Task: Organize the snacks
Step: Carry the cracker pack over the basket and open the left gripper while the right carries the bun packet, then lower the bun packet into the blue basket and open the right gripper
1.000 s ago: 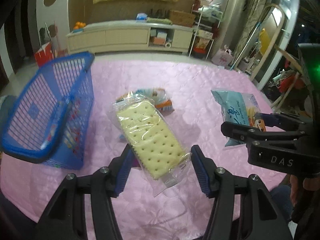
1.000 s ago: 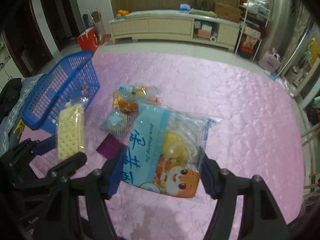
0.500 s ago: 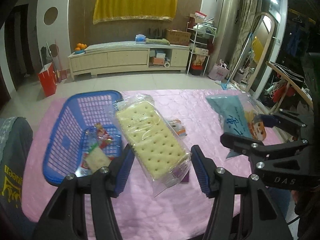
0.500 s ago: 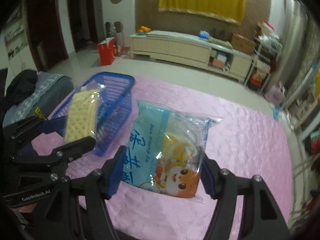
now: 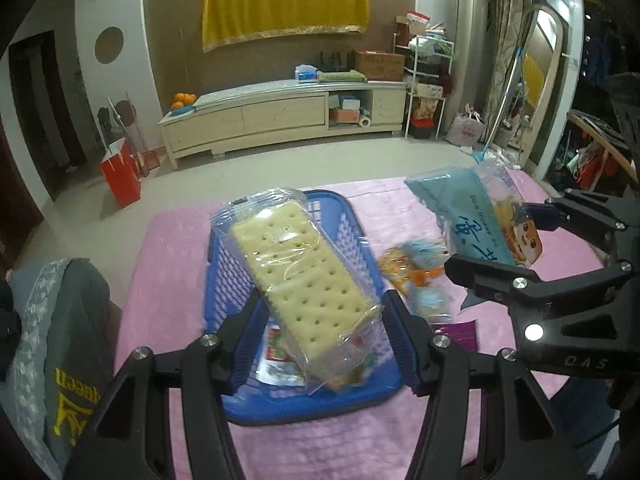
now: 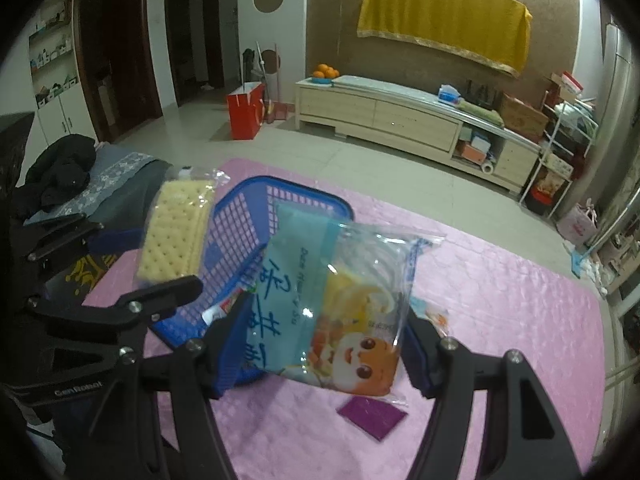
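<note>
Both jaws grip packets: cracker pack [image 5: 308,284] lengthwise away over basket [image 5: 352,224], blue bag [image 6: 332,308] likewise.

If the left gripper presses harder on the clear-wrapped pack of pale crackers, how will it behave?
The clear-wrapped pack of pale crackers probably stays stiff: it juts out flat from the left gripper without sagging. The perforated crackers look brittle, so harder pressure may crack them. The glossy wrapper could slip.

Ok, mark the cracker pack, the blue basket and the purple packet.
cracker pack [image 5: 308,280], left wrist view, middle of the crackers.
blue basket [image 5: 304,410], left wrist view, near rim.
purple packet [image 6: 372,416], right wrist view, centre of its face.
</note>
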Demonstrator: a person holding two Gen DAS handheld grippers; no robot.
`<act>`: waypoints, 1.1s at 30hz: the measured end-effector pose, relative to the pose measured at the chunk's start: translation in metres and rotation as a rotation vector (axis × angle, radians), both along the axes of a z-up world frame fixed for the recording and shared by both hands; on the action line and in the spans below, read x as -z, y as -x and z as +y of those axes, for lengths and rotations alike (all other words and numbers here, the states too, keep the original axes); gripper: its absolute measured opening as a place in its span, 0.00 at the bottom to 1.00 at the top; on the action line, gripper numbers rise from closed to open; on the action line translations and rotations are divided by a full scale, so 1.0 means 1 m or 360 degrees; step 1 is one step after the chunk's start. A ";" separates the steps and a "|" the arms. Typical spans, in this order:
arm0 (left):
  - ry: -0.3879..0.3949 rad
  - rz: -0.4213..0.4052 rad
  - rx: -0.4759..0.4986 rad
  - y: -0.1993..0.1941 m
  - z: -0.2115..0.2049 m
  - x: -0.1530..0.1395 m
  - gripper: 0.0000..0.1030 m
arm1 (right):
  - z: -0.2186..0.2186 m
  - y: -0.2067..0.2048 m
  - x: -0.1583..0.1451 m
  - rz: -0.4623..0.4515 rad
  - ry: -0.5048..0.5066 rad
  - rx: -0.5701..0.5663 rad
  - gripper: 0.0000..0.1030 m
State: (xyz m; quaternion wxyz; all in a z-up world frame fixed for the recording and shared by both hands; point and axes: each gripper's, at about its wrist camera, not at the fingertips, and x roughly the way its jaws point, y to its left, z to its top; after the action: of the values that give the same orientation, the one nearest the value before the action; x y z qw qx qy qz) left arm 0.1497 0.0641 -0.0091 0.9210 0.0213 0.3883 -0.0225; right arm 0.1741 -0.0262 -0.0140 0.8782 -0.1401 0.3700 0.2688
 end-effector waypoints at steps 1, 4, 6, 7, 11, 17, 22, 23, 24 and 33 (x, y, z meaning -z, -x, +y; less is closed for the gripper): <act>-0.0015 0.0008 0.0004 -0.005 0.005 0.002 0.54 | 0.004 -0.001 0.002 0.0006 0.0004 0.0005 0.69; -0.0033 0.0052 0.0006 -0.019 0.023 0.011 0.54 | 0.021 -0.012 0.012 0.0038 0.0019 0.0000 0.69; -0.0024 0.0086 0.0009 -0.028 0.031 0.017 0.54 | 0.030 -0.018 0.016 0.0043 0.0033 -0.0004 0.69; -0.0016 0.0103 0.0006 -0.034 0.036 0.022 0.54 | 0.033 -0.021 0.019 0.0049 0.0045 0.0004 0.69; -0.0009 0.0150 0.0018 -0.052 0.044 0.033 0.54 | 0.040 -0.033 0.028 0.0091 0.0071 0.0012 0.69; -0.0012 0.0213 0.0029 -0.081 0.048 0.048 0.55 | 0.042 -0.049 0.037 0.0122 0.0087 0.0037 0.69; -0.0047 0.0199 0.0038 -0.097 0.047 0.056 0.70 | 0.032 -0.055 0.035 0.0142 0.0073 0.0073 0.69; -0.0049 0.0206 0.0046 -0.097 0.046 0.058 0.73 | 0.032 -0.055 0.035 0.0138 0.0079 0.0074 0.69; -0.0046 0.0207 0.0045 -0.097 0.046 0.058 0.74 | 0.031 -0.055 0.034 0.0135 0.0086 0.0074 0.69; 0.0022 0.0209 -0.0001 -0.076 0.050 0.043 0.74 | 0.029 -0.051 0.021 0.0135 0.0040 0.0035 0.69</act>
State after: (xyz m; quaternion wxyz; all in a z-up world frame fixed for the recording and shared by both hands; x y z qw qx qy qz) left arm 0.2259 0.1144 -0.0521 0.8938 0.0132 0.4476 -0.0263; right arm 0.2250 0.0030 -0.0349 0.8628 -0.1355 0.4116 0.2603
